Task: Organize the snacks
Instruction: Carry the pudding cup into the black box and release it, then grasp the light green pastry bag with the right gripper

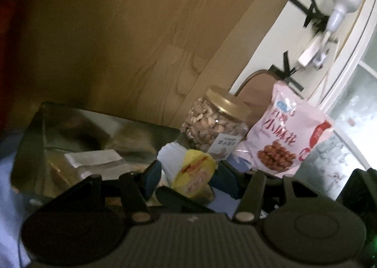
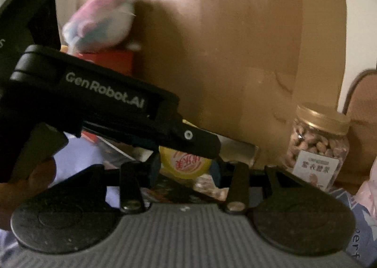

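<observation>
Together, both half-closed claws pinch one yellow-and-white snack packet (image 1: 188,171): the left gripper (image 1: 188,178) clamps its sides, and the right gripper (image 2: 185,169) grips the same packet from a different angle. Just behind the packet lies a dark tray (image 1: 33,136) of snacks; beside the tray stand a gold-lidded nut jar (image 1: 212,121) and a pink snack bag (image 1: 287,131), on a blue cloth (image 1: 9,173) before a wooden panel (image 1: 117,32).

Close wrist views, shared nut jar (image 1: 215,121)
</observation>
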A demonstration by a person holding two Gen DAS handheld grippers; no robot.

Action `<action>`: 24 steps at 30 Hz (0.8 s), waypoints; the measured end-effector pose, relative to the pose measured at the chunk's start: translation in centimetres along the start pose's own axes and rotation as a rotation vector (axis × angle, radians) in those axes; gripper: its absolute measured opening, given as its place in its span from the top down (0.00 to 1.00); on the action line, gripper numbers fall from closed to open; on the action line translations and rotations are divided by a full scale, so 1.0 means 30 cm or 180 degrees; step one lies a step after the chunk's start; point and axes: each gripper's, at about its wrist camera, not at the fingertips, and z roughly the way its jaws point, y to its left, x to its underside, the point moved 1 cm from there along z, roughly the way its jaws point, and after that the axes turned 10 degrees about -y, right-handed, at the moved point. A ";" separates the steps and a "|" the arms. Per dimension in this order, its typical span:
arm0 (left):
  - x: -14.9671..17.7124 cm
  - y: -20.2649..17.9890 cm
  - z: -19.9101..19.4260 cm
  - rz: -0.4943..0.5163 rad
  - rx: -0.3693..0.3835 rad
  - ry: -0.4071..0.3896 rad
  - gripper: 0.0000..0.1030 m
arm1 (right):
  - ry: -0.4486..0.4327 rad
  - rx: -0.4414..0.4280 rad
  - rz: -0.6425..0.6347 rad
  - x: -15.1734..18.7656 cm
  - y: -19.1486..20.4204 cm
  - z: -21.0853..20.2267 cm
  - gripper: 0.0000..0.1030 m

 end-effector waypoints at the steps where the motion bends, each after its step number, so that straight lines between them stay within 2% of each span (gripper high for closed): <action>1: 0.002 0.000 0.008 0.0017 0.0004 0.0008 0.46 | 0.0019 0.0049 0.0041 0.009 -0.009 0.003 0.52; 5: 0.006 -0.005 -0.030 0.0075 0.0035 -0.0049 0.42 | -0.0030 0.0073 0.0242 0.017 -0.043 -0.042 0.50; 9: 0.024 0.006 -0.177 0.0031 0.0112 -0.0176 0.37 | -0.0047 0.0015 0.0520 0.039 -0.068 -0.151 0.48; 11: 0.064 0.020 -0.272 -0.0025 0.0158 -0.0172 0.37 | 0.0088 -0.0273 0.0775 0.065 -0.068 -0.202 0.47; 13: 0.131 0.045 -0.371 -0.0166 0.0201 -0.0104 0.37 | 0.0350 -0.0666 0.1057 0.104 -0.055 -0.230 0.48; 15: 0.205 0.073 -0.454 -0.0359 0.0240 -0.0023 0.37 | 0.0644 -0.0926 0.1237 0.141 -0.024 -0.229 0.50; 18: 0.339 0.102 -0.585 -0.0627 0.0204 0.0106 0.39 | 0.0877 -0.1085 0.1111 0.172 0.056 -0.218 0.54; 21: 0.453 0.118 -0.675 -0.0911 0.0157 0.0234 0.40 | 0.1030 -0.1068 0.0954 0.184 0.125 -0.193 0.57; 22: 0.484 0.121 -0.694 -0.0990 0.0142 0.0264 0.41 | 0.1046 -0.1066 0.0913 0.181 0.144 -0.196 0.60; 23: 0.510 0.120 -0.705 -0.1045 0.0134 0.0285 0.41 | 0.1076 -0.1097 0.0912 0.178 0.158 -0.202 0.70; 24: 0.532 0.119 -0.712 -0.1087 0.0136 0.0298 0.41 | 0.1088 -0.1121 0.0920 0.175 0.166 -0.211 0.73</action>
